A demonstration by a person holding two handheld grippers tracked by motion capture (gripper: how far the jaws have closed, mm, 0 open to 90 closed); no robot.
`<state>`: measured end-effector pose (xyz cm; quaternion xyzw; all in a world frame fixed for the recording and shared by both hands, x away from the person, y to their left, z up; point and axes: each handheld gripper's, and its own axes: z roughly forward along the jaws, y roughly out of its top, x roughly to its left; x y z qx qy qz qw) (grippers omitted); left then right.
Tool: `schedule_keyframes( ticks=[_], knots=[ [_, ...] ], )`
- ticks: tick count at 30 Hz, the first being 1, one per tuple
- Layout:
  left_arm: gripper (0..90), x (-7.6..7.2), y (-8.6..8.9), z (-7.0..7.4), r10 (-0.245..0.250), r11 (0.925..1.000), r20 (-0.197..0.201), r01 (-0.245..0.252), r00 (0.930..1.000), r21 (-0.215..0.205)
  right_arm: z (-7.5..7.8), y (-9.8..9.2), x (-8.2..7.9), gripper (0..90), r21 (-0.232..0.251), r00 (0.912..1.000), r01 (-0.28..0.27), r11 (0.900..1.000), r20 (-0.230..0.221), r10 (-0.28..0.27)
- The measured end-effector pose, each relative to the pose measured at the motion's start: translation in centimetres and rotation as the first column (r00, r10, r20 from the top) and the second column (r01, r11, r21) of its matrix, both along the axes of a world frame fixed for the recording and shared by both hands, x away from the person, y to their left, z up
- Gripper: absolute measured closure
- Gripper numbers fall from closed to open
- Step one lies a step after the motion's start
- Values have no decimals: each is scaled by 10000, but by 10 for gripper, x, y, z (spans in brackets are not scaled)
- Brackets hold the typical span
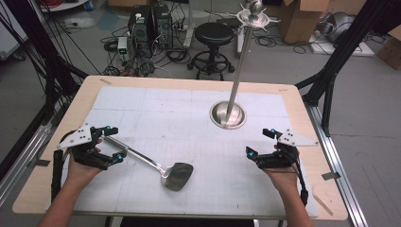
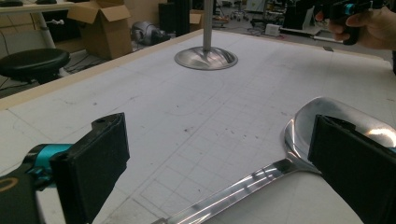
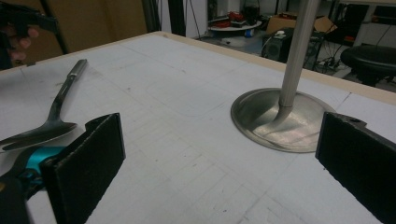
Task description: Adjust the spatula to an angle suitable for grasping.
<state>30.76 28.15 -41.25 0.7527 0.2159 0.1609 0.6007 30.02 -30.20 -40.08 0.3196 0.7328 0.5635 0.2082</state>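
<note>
A steel spatula (image 1: 178, 176) lies on the white mat (image 1: 156, 113), its head toward the front and its long handle (image 1: 137, 155) running back to the left. My left gripper (image 1: 115, 143) stands open at the handle's end, the handle (image 2: 243, 186) passing between its jaws untouched; the spatula's head (image 2: 322, 114) shows beyond the right jaw. My right gripper (image 1: 260, 142) is open and empty at the front right. It looks toward the round base (image 3: 280, 119) of a steel stand (image 1: 228, 115), whose pole (image 1: 239, 66) rises to a hook-ringed top (image 1: 254, 16).
The mat covers most of a wooden table (image 1: 302, 113). Behind the table, on the floor, are a black stool (image 1: 215, 35), computer cases (image 1: 149, 23), cables and cardboard boxes (image 1: 302, 16). Black frame legs (image 1: 331, 66) flank the table.
</note>
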Motion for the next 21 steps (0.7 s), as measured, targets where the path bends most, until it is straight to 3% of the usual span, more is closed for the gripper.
schedule_keyframes(
  ticks=[6,12,16,17,19,21],
  knots=[
    [58,-1,0,0,-33,9999,-12,33,10000,99,-1,-4,1,6,69,9999,112,9999,-73,-111],
    [104,-3,-5,0,-615,9978,-100,617,9981,259,-1,-5,0,6,-7,9999,156,9999,-65,-156],
    [198,-4,-8,-1,-1096,9932,-267,1105,9936,367,-2,-5,1,6,-58,9999,141,9999,-80,-142],
    [258,-4,-10,-1,-1218,9918,-336,1229,9920,350,-2,-6,1,6,-18,9997,172,9999,-175,-172],
    [275,-4,-12,-1,-1417,9886,-439,1436,9889,443,-2,-6,2,6,28,9996,196,9998,-193,-196],
    [345,-5,-16,-1,-1654,9826,-591,1697,9845,760,-3,-7,2,6,34,9995,181,9998,-266,-180]
  ],
)
